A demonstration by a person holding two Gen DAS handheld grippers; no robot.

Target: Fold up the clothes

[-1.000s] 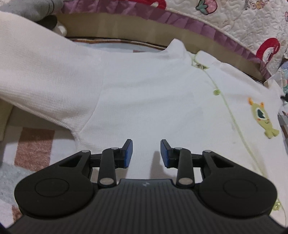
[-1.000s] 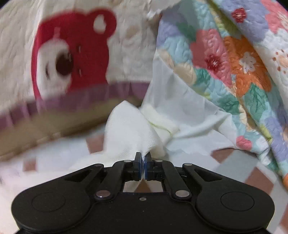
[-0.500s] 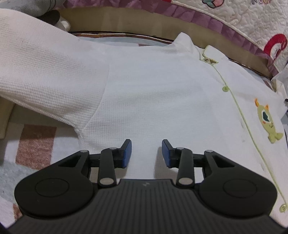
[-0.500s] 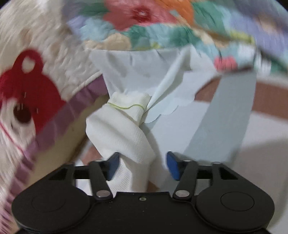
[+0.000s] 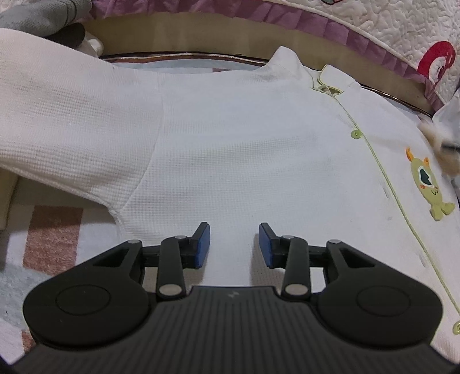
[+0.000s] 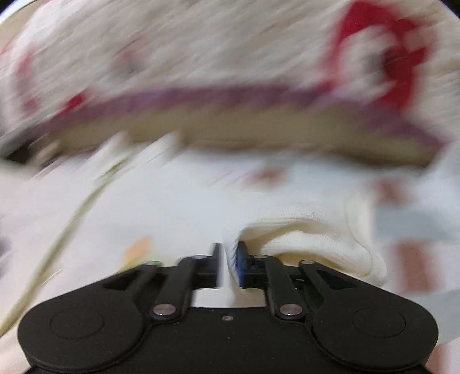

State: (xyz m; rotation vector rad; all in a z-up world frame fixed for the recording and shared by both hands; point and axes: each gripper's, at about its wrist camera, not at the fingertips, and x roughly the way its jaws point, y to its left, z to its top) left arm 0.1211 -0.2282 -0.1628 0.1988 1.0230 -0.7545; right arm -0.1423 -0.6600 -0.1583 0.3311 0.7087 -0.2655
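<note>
A white waffle-knit shirt (image 5: 244,143) lies flat, front up, with a lime button placket (image 5: 356,134) and a yellow monster patch (image 5: 428,184). Its left sleeve (image 5: 72,120) stretches out to the left. My left gripper (image 5: 234,238) is open just above the shirt's lower chest, with nothing between its blue pads. The right wrist view is motion-blurred. There my right gripper (image 6: 228,256) is shut on a fold of white fabric, and the bunched right sleeve (image 6: 316,238) trails off to its right over the shirt body (image 6: 143,207).
A quilt with red bears and a purple ruffle (image 5: 388,26) hangs along the far side and also shows as the quilt (image 6: 201,43) in the right view. A grey cloth (image 5: 37,14) sits at the far left. The shirt rests on a checked pink-and-white mat (image 5: 51,236).
The right gripper, open around the sleeve cuff half a second ago, has shut on the fabric and swung over the shirt. The left gripper has barely moved and stays open.
</note>
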